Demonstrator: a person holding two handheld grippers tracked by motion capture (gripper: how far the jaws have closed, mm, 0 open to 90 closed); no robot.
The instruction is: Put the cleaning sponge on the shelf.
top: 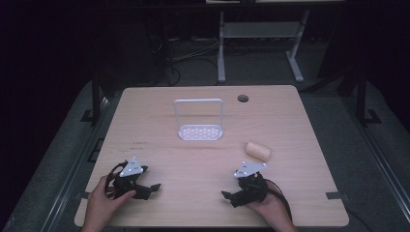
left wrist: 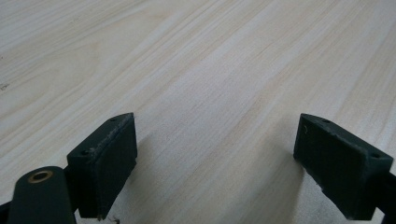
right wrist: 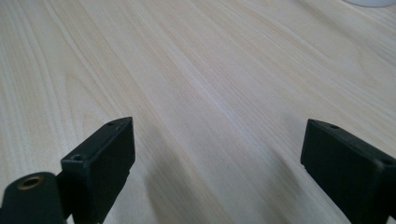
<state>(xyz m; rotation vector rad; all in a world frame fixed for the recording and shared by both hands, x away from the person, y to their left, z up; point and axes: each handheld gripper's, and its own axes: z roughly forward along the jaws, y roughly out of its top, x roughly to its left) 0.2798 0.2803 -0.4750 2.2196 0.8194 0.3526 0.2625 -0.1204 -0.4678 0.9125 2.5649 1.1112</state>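
Both black two-jaw grippers — left (top: 153,186), right (top: 226,195) — rest gaping and empty near the pale wooden table's (top: 145,145) front edge, and the cream cylindrical roll (top: 258,151), lying beside the right one toward the right edge, may roll away if nudged.

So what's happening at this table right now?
A person rests both grippers low on the near side of the wooden table, the left gripper and right gripper pointing toward each other, jaws open with nothing between them. A beige spool lies just beyond the right gripper, untouched. A white rack stands farther back at the middle.
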